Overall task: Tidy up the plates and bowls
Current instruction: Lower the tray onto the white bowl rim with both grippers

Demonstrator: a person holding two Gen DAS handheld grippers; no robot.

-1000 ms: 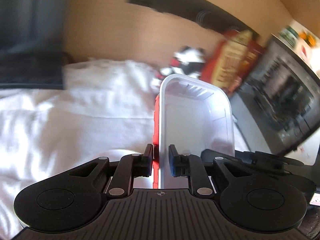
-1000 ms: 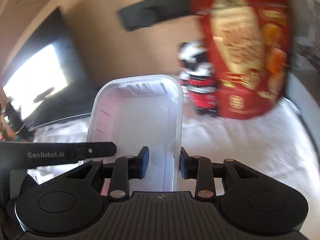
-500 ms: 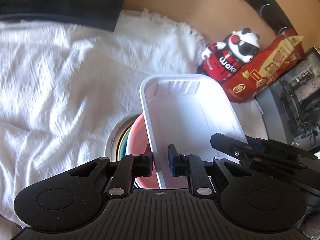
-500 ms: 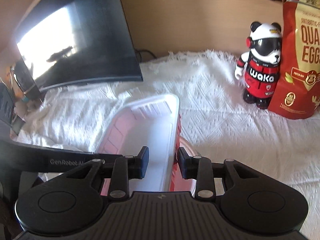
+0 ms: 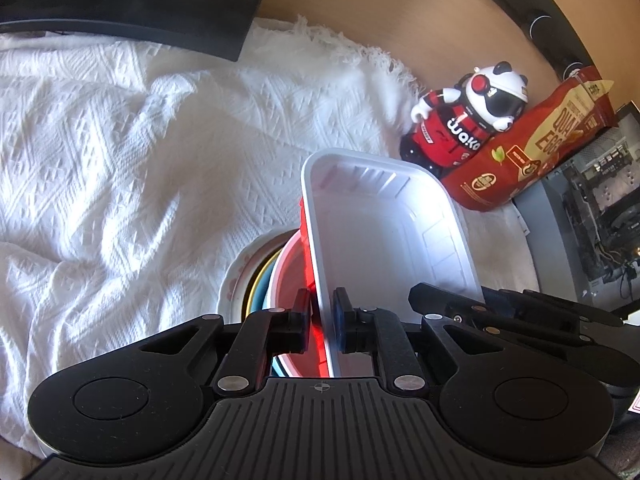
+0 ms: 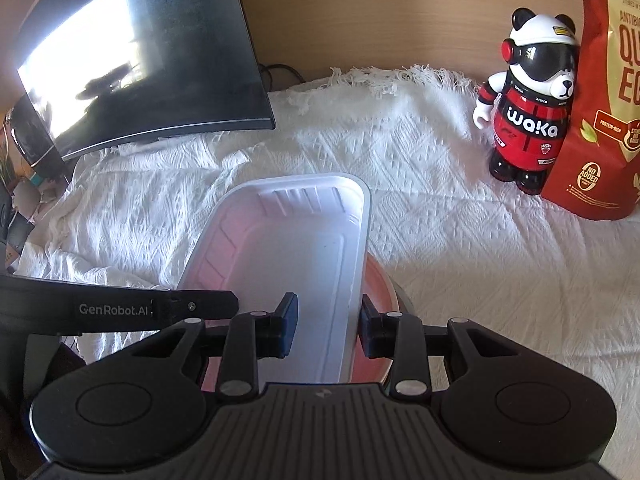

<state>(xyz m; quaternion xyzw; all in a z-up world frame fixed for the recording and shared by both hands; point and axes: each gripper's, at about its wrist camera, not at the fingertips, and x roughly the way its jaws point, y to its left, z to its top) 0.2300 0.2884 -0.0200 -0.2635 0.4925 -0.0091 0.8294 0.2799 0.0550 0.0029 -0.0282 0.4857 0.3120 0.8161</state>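
A white rectangular tray [image 5: 384, 232] with a red underside sits over a stack of round dishes: a pink bowl [image 5: 290, 276], a blue and a yellow one, on a white floral plate [image 5: 236, 276]. My left gripper [image 5: 322, 320] is shut on the tray's left wall. In the right wrist view my right gripper [image 6: 326, 320] stands open around the tray's [image 6: 288, 248] right wall, with a gap at the inner finger. The pink bowl [image 6: 378, 284] shows under the tray.
A white textured cloth [image 6: 440, 220] covers the table. A panda figurine [image 6: 524, 108] and a red snack bag [image 6: 604, 92] stand at the back right. A dark monitor [image 6: 132, 64] stands at the back left. A computer case [image 5: 592, 216] is on the right.
Both grippers came down with the tray onto the stack of dishes. The right gripper's jaws have widened off the tray wall. The left stays clamped.
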